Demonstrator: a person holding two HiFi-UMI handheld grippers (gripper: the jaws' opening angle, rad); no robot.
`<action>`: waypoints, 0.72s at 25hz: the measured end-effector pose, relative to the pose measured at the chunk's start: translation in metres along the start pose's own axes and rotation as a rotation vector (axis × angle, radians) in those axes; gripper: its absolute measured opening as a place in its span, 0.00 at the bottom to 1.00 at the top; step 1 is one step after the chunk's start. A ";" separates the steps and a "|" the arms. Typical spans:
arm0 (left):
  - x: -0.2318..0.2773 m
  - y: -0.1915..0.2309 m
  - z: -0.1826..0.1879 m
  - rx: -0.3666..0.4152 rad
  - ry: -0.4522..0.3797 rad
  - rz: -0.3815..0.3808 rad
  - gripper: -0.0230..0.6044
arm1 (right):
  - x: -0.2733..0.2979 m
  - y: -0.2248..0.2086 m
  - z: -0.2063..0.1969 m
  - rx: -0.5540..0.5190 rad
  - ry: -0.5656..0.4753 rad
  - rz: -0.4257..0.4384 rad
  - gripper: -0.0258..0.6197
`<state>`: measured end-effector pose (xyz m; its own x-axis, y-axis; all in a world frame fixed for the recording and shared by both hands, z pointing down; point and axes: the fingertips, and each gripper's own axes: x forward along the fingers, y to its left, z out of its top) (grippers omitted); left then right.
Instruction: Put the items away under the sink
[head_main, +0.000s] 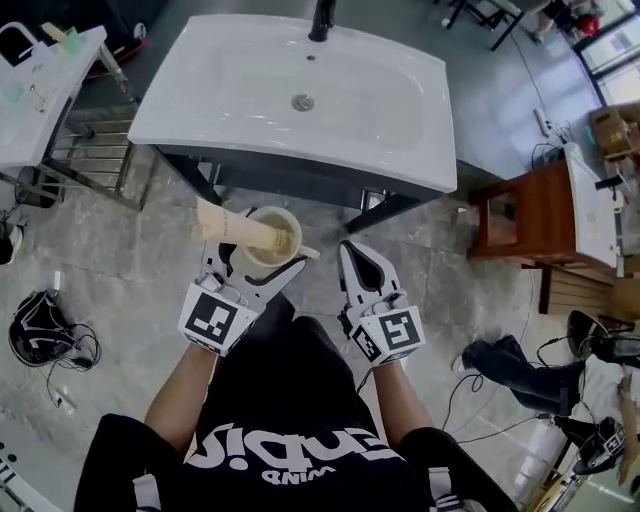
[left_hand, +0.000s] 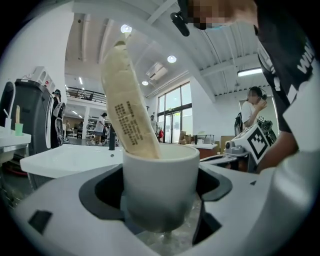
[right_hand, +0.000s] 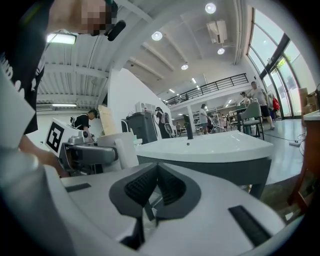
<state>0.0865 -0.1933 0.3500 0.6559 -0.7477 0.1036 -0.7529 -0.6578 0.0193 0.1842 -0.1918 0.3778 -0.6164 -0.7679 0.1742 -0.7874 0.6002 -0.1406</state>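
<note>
My left gripper (head_main: 268, 262) is shut on a cream-white cup (head_main: 272, 238) (left_hand: 160, 187), held upright in front of the sink cabinet. A tan tube (head_main: 238, 228) (left_hand: 128, 102) stands in the cup and leans out to the left. My right gripper (head_main: 356, 262) (right_hand: 152, 187) hangs beside it, shut with nothing between its jaws. The white sink basin (head_main: 300, 95) (right_hand: 210, 145) sits on a dark cabinet (head_main: 280, 180) just ahead of both grippers. From the right gripper view the cup (right_hand: 122, 145) shows at left in the other gripper.
A wooden bench (head_main: 535, 225) stands right of the sink. A white table (head_main: 45, 90) with a metal rack sits at left. Cables and a dark bundle (head_main: 45, 330) lie on the tiled floor at left; another person's legs (head_main: 515, 365) are at right.
</note>
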 end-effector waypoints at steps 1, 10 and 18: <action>0.003 0.001 -0.009 -0.002 -0.004 -0.002 0.75 | 0.004 -0.004 -0.008 -0.006 -0.004 -0.002 0.07; 0.029 0.018 -0.095 -0.025 -0.017 -0.001 0.75 | 0.030 -0.039 -0.084 -0.027 -0.033 -0.026 0.07; 0.051 0.032 -0.167 -0.007 -0.038 -0.010 0.75 | 0.061 -0.052 -0.150 -0.043 -0.064 -0.008 0.07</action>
<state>0.0871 -0.2375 0.5223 0.6649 -0.7441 0.0652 -0.7466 -0.6648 0.0270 0.1871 -0.2357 0.5421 -0.6093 -0.7850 0.1120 -0.7929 0.6015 -0.0973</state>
